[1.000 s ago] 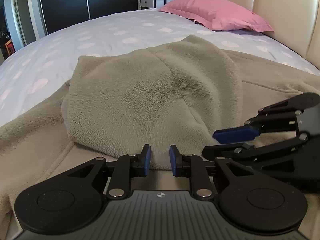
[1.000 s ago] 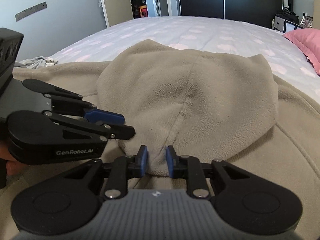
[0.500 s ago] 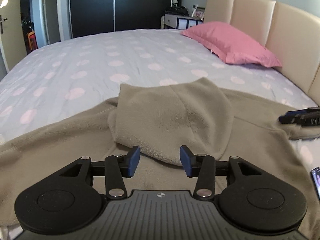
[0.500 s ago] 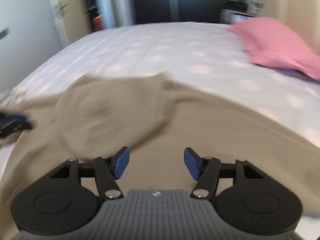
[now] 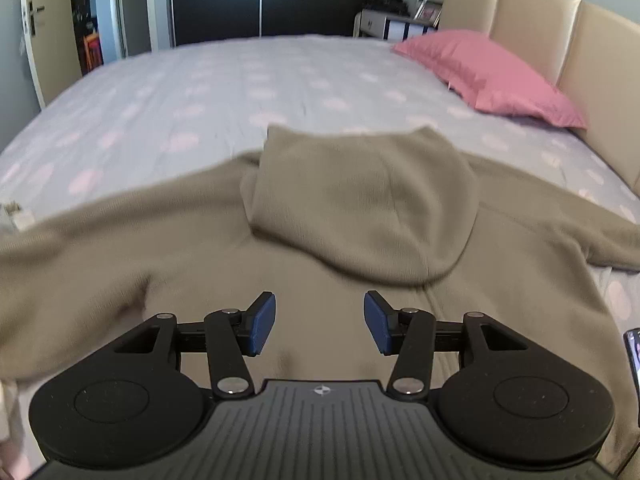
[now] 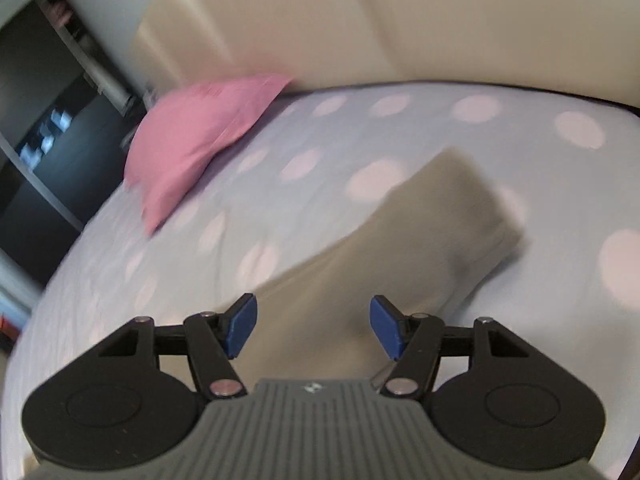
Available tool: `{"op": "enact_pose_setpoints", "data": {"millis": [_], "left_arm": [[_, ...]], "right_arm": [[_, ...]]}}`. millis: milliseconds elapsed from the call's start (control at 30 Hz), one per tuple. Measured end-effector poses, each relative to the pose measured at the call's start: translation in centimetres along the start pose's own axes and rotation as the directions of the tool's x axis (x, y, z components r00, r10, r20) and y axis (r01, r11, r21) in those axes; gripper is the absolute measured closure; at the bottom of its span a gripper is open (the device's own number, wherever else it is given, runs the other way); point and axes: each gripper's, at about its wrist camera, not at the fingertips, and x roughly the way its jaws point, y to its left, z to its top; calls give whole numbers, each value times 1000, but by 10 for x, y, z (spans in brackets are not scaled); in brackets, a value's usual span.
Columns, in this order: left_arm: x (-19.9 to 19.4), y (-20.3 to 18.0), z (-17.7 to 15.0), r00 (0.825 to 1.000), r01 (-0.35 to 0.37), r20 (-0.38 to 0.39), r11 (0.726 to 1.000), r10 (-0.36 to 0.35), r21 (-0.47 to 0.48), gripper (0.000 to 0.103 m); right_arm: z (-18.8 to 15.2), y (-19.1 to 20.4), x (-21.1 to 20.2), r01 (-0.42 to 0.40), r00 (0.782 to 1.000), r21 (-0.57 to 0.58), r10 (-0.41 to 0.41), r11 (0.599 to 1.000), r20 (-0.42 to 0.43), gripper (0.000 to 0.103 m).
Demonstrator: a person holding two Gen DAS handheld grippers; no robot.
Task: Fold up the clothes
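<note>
A beige fleece hoodie (image 5: 280, 272) lies spread flat on the bed, with its hood (image 5: 360, 208) folded down onto the back. My left gripper (image 5: 319, 322) is open and empty above the hoodie's body, short of the hood. My right gripper (image 6: 313, 325) is open and empty above one sleeve (image 6: 404, 256), which stretches away to a cuff end (image 6: 476, 204) on the sheet. Neither gripper touches the cloth.
The bed has a pale sheet with pink dots (image 5: 200, 92). A pink pillow (image 5: 492, 76) lies by the cream padded headboard (image 5: 568, 40); it also shows in the right wrist view (image 6: 200, 132). A phone edge (image 5: 632, 352) lies at the right. Dark wardrobes stand behind.
Both grippers let go of the hood's edge and opened wide. The left drew back from the hood. The right swung away to the right, over the sleeve near the headboard.
</note>
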Motion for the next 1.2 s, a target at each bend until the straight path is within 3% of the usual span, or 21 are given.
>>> {"op": "enact_pose_setpoints", "data": {"millis": [67,100,200,333,400,533,700,800,833,933,1033,1067,1133,1200], "left_arm": [[7,-4,-5,1000,-9,-22,1000,9,15,56],[11,-6,-8,1000,-14,-28,1000,15,25,56],[23,-11,-15,997,-44,-60,998,47,39,56],[33,-14,-18,994,-53,-91,998,55,22,56],[36,-14,-19,995,-45,-92,999,46,13,56],[38,-14,-22,993,-53,-109,999,53,4,56],[39,-13,-23,991,-58,-119,998,56,-14,56],[40,-13,-23,992,-55,-118,998,53,-19,55],[40,-13,-23,992,-55,-119,998,53,-18,55],[41,-12,-23,992,-57,-118,998,53,-23,55],[42,-11,-22,992,-55,-118,998,51,-30,55],[42,-11,-22,992,-54,-118,998,50,-33,55],[42,-10,-22,992,-52,-118,998,47,-40,55],[42,-8,-22,992,-50,-118,997,44,-51,55]], "right_arm": [[12,-15,2,-20,1000,34,20,999,19,58],[17,-22,4,-31,999,52,29,998,29,62],[33,-42,8,-52,997,91,47,994,54,65],[32,-56,25,23,1000,72,-24,997,18,65],[26,-71,36,67,998,91,-66,994,-18,70],[9,-103,52,104,989,155,-87,982,-116,103],[-1,-107,56,93,989,122,-77,988,-129,103],[8,-98,42,70,994,98,-62,993,-88,85],[13,-96,34,46,998,101,-41,994,-51,65],[30,-96,5,34,994,82,-42,996,100,43],[40,-106,-5,119,982,79,-129,990,137,37],[40,-113,-5,138,980,98,-150,986,132,30],[35,-130,2,154,982,180,-171,972,86,23],[29,-146,11,149,986,257,-163,955,35,23]]}}
